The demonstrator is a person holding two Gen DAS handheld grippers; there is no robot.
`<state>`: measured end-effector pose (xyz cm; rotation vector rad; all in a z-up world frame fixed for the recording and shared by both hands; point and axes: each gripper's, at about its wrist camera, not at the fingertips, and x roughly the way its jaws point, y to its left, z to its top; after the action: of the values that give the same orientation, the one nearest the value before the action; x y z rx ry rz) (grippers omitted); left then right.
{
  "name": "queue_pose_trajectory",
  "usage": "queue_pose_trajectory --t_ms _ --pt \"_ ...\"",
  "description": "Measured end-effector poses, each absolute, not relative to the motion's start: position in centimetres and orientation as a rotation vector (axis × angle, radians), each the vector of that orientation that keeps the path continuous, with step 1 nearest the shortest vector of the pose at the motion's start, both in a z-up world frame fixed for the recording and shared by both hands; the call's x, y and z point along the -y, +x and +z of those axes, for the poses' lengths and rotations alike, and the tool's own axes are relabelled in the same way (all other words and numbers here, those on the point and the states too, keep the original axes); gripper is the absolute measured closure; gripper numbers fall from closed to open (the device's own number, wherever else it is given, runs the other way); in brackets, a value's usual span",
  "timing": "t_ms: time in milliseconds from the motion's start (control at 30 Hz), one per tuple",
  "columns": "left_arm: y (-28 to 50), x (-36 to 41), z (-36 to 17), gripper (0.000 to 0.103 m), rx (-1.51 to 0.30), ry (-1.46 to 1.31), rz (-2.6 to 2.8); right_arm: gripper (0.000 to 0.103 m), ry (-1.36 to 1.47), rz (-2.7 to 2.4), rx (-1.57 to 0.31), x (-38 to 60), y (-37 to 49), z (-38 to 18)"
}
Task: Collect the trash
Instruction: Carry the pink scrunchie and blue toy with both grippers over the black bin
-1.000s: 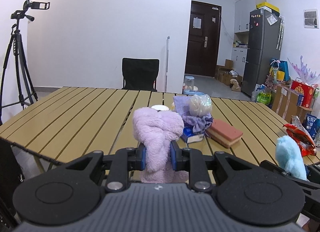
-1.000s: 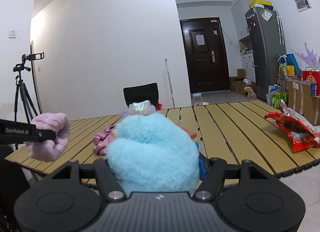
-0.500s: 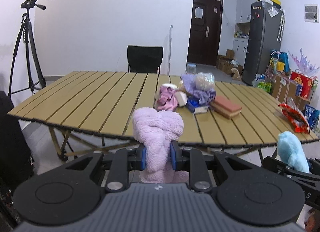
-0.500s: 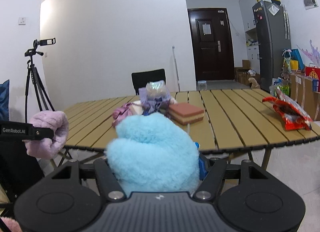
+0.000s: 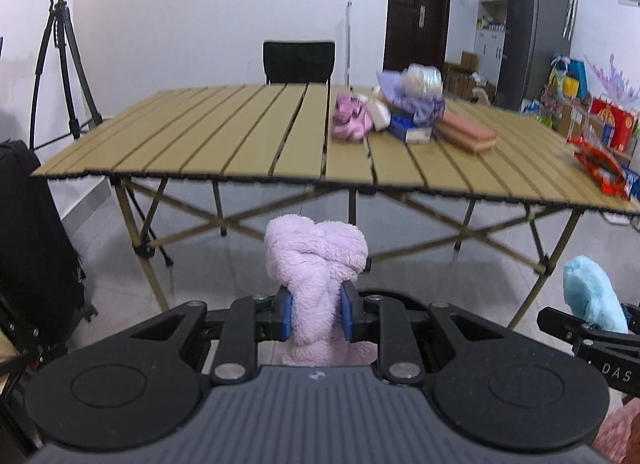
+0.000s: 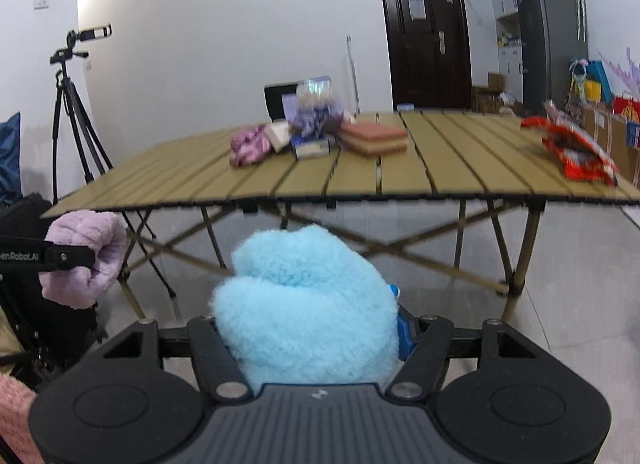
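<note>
Fingers (image 5: 285, 314) of your left gripper (image 5: 316, 314) pinch the lilac fluff (image 5: 316, 260), your right gripper (image 6: 310, 328) the blue fluff (image 6: 304, 304); you've backed off, so the counter (image 5: 240, 140) and its trash pile (image 5: 404, 108) now sit well ahead.

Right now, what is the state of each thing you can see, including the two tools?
Left tool: shut on the pink cloth, off the table.
Right tool: shut on the blue cloth, off the table.
Table: unfolded, standing.
Red wrapper: lying on the table, crumpled.
Sponge: lying flat on the table.
Door: closed.
Chair: behind the table.
</note>
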<state>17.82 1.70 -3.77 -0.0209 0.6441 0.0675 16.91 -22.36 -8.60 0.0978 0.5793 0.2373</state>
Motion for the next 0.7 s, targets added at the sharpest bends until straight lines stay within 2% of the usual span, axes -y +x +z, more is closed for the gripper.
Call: queue_pose_trajectory --t_ms 700 --pt "17.2 -3.7 -13.5 0.08 -0.889 -0.004 0.123 0.038 0.044 0.239 -0.875 20.9 16.4 -18.5"
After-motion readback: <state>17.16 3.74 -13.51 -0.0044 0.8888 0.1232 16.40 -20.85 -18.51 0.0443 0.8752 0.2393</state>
